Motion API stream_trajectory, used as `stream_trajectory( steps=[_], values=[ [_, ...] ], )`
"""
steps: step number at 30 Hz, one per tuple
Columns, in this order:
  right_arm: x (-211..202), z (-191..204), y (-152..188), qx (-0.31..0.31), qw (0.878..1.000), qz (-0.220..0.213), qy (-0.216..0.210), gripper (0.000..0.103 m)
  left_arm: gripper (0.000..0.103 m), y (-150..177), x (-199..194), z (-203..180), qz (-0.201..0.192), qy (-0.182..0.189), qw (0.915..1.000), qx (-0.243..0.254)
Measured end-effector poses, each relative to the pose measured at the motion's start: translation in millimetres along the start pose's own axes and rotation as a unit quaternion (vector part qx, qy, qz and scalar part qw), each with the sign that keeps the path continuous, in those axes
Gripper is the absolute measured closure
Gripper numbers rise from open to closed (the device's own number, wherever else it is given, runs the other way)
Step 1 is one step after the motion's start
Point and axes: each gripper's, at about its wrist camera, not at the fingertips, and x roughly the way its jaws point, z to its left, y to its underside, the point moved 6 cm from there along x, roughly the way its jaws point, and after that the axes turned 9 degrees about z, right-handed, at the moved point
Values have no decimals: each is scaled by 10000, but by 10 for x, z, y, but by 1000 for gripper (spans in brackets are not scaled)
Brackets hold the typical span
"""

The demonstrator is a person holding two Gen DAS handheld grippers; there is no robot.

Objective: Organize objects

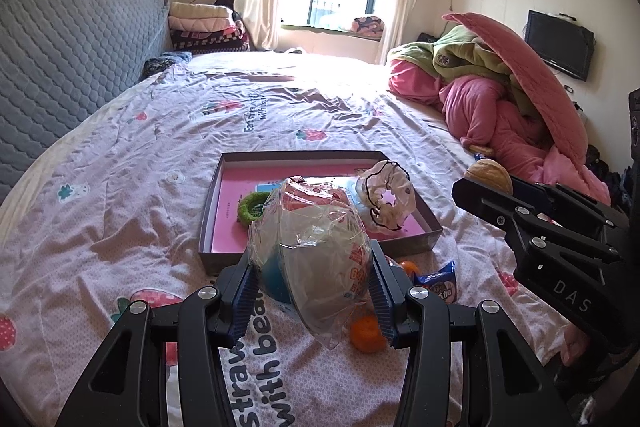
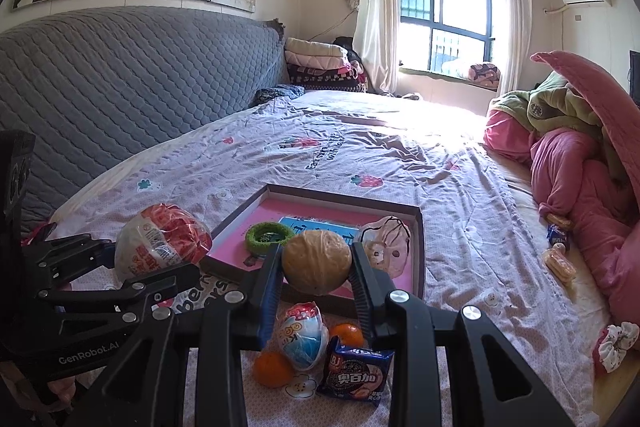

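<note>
While clamped, walnut (image 2: 317, 261) fills right hand-held gripper (image 2: 316, 273).

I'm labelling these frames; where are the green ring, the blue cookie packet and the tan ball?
green ring (image 2: 262, 235): right wrist view, on its front rim.
blue cookie packet (image 2: 357, 375): right wrist view, middle of its printed face.
tan ball (image 2: 317, 261): right wrist view, centre of its front.

- In the left wrist view, the clear-plastic-wrapped bun (image 1: 316, 247) between the jaws hides most of the blue egg-shaped toy (image 1: 274, 285) behind it.
- Past the jaws, the same bun covers part of the green fuzzy ring (image 1: 250, 207) in the shallow pink-lined box (image 1: 224, 243).
- In the right wrist view, the round brown walnut (image 2: 317, 257) between the jaws hides part of the blue card (image 2: 320, 227).
- The print on the dark blue biscuit packet (image 2: 356, 375) below the jaws is too small to read.
</note>
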Motion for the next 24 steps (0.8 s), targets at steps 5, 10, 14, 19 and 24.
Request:
stream_trajectory(
  steps=[5,10,14,19,24],
  values=[
    [34,-34,-59,34,10000,-24,33,70,52,-67,15,22,-23,-45,10000,-7],
    [65,-51,-108,43,10000,-33,41,70,52,-144,76,60,8,-103,9999,-47],
    [103,-43,-138,43,10000,-4,16,70,52,-206,115,59,-21,-118,9999,-51],
    [142,-31,-210,3,10000,-18,26,70,51,-269,161,35,-28,-66,10000,-37],
    [208,6,-276,-14,10000,7,-6,70,51,-362,188,28,-50,-60,10000,-13]
  ],
)
